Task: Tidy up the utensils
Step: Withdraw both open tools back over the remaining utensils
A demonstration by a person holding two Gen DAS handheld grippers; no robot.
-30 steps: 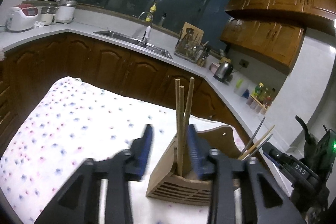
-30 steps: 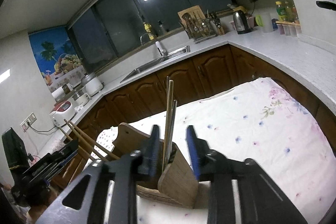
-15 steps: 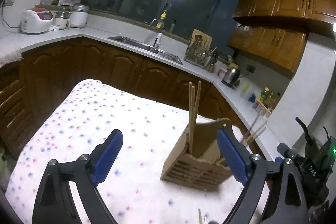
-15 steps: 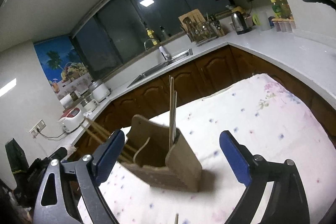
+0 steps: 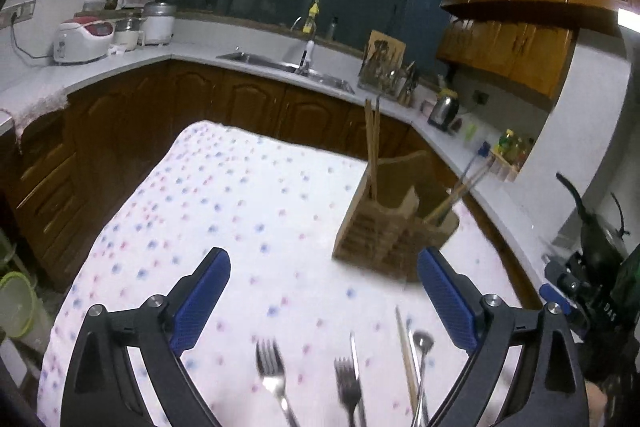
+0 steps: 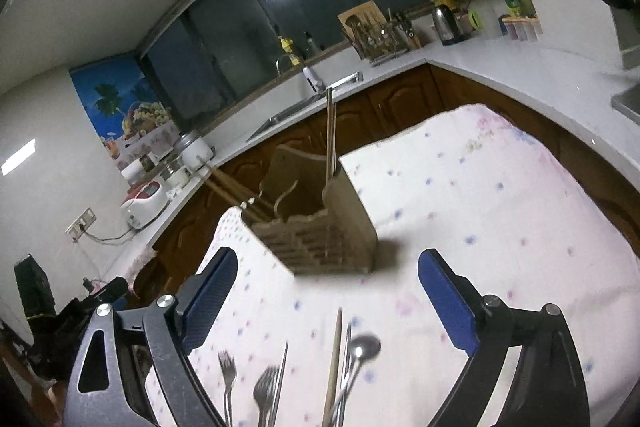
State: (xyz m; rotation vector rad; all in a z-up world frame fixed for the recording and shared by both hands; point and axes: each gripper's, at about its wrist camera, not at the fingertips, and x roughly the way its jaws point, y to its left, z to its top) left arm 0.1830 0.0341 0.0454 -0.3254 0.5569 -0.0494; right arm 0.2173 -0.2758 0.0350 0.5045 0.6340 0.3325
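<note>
A wooden utensil holder (image 5: 394, 223) (image 6: 320, 239) stands on the flowered tablecloth. Upright chopsticks (image 5: 372, 147) (image 6: 330, 131) stick out of one compartment. More chopsticks (image 5: 460, 191) (image 6: 224, 183) lean out of another. My left gripper (image 5: 323, 261) is back from the holder, its jaws opening wide with nothing between them. My right gripper (image 6: 328, 261) stands open and empty on the holder's other side. Near me on the cloth lie two forks (image 5: 272, 375) (image 6: 227, 367), a spoon (image 5: 423, 343) (image 6: 362, 349) and a loose chopstick (image 5: 406, 347) (image 6: 335, 359).
The table's cloth (image 5: 220, 195) drops off at its far edge toward brown cabinets. A white counter runs around the room with a sink (image 5: 280, 63), a rice cooker (image 5: 82, 41), a kettle (image 5: 444, 109) and a dish rack (image 6: 376, 39).
Both grippers opened from around the chopsticks and pulled back from the holder. The chopsticks stay standing in it. The loose cutlery has come into view at the bottom.
</note>
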